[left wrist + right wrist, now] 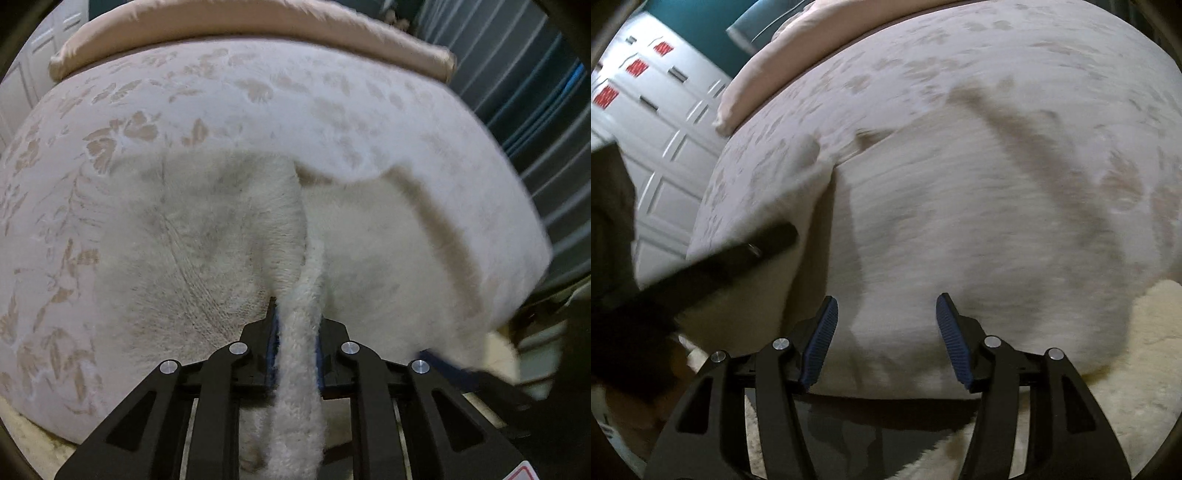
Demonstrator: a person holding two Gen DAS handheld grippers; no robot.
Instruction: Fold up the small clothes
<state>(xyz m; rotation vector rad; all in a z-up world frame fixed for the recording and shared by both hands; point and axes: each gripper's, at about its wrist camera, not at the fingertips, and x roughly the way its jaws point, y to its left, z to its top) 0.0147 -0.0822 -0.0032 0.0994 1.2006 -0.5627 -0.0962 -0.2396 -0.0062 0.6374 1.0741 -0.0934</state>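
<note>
A white fuzzy garment (207,240) lies spread on the bed's floral cover (258,96). My left gripper (297,325) is shut on a bunched strip of the garment that runs down between its fingers. In the right wrist view the same garment (960,221) fills the middle, blurred by motion. My right gripper (886,332) is open and empty just above the garment's near edge. The left gripper shows as a dark blurred bar (738,254) at the left of that view.
A beige pillow (258,26) lies along the far edge of the bed. White panelled closet doors (665,110) stand to the left. A cream shaggy rug (1145,369) lies beside the bed. Dark slatted blinds (535,110) are at the right.
</note>
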